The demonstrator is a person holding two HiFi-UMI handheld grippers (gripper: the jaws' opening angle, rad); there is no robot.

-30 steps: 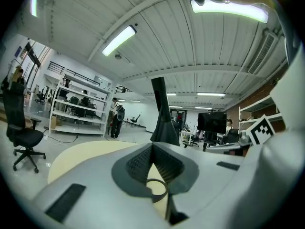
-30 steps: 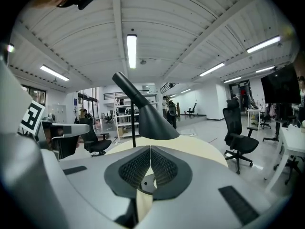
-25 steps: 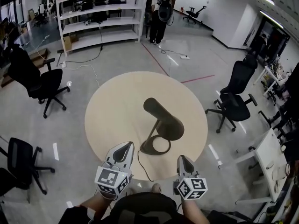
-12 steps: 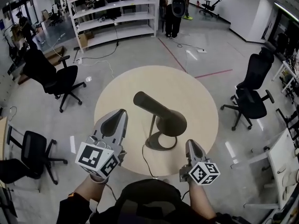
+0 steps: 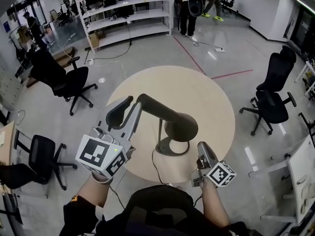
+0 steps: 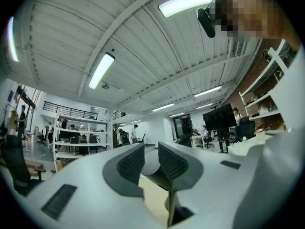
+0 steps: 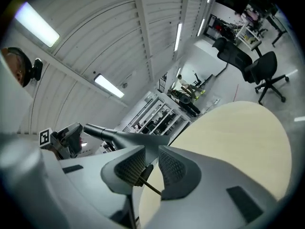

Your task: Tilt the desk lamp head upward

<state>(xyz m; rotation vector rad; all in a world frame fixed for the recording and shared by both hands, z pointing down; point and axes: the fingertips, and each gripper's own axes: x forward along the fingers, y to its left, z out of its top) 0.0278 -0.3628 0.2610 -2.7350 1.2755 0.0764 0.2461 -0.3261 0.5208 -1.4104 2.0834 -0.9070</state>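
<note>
A dark desk lamp stands on the round beige table (image 5: 209,95), with a ring base (image 5: 171,149) and a long head (image 5: 160,109) that runs up-left from a bulbous end (image 5: 181,127). My left gripper (image 5: 133,103) is raised beside the head's far tip, jaws a narrow gap apart and nothing between them. In the left gripper view the lamp head (image 6: 151,168) shows through that gripper's (image 6: 151,159) gap. My right gripper (image 5: 202,149) hovers low at the table's near edge, right of the base, also narrowly open and empty. Past the right gripper's (image 7: 151,163) jaws, the right gripper view shows the lamp head (image 7: 136,138).
The lamp's cable (image 5: 153,165) runs off the table's near edge between my arms. Black office chairs (image 5: 66,82) (image 5: 273,104) stand around the table, and white shelving (image 5: 125,14) with people nearby is at the back.
My left gripper has risen and gone forward from the table's near edge to the lamp head's far tip. The right gripper has barely moved. The lamp looks unchanged.
</note>
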